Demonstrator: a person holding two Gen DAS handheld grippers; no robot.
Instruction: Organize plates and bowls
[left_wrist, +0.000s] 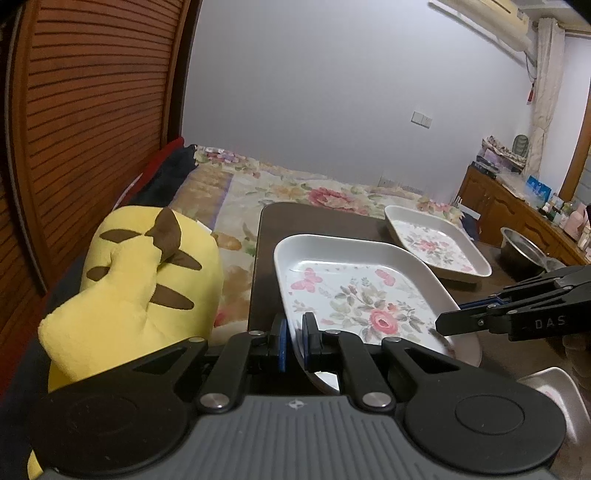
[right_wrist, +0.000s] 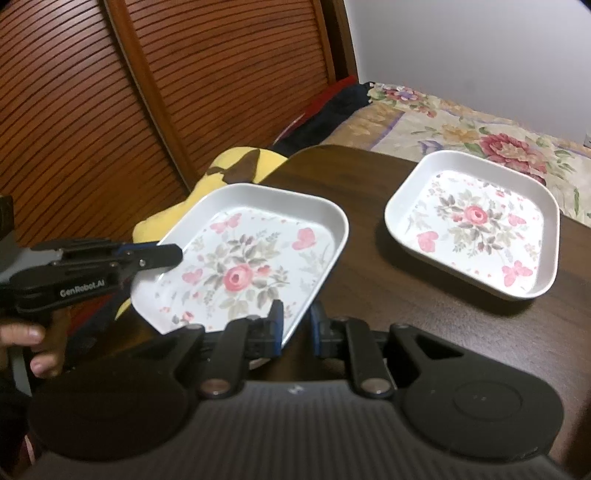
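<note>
1. The near floral plate (right_wrist: 243, 258) sits lifted and tilted over the dark table's (right_wrist: 369, 288) left edge. It looks stiff, glossy, probably slippery and chippable, so the raised rim is the place to grab.
2. Left gripper (left_wrist: 294, 341) and right gripper (right_wrist: 296, 325) both pinch that rim, jaws narrow.
3. Only the left view shows the metal bowl (left_wrist: 522, 251); the right view shows the second floral plate (right_wrist: 476, 225) flat-on.

The near plate (right_wrist: 243, 254) looks smooth and shiny, with painted flowers. The table (right_wrist: 424, 332) is dark wood. The yellow toy (left_wrist: 140, 280) is soft cloth. The bowl (left_wrist: 524, 247) is shiny metal.
</note>
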